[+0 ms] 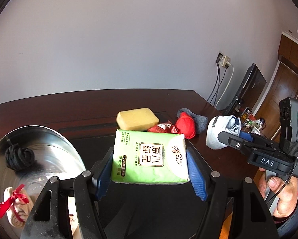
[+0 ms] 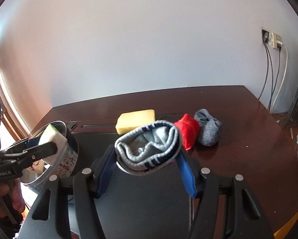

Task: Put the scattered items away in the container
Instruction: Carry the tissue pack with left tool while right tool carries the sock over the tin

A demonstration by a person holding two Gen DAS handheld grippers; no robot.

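Now the left gripper point(image 1: 149, 165) is clamped on a green plastic-wrapped tissue pack point(image 1: 150, 157), held above the dark wooden table point(image 2: 248, 139) beside the round metal tin point(image 1: 55, 139) at its left edge; the right gripper point(image 2: 147, 159) grasps a rolled grey sock with navy stripes point(image 2: 149, 145), aloft near the middle.

Tin point(image 1: 65, 139) mouth unobstructed; sponge point(image 1: 137, 118), socks point(image 1: 185, 127) crowd table centre.

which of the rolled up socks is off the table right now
The light grey rolled sock with navy stripes, clamped in the right claw. The red sock bundle and dark grey sock bundle lie on the table.
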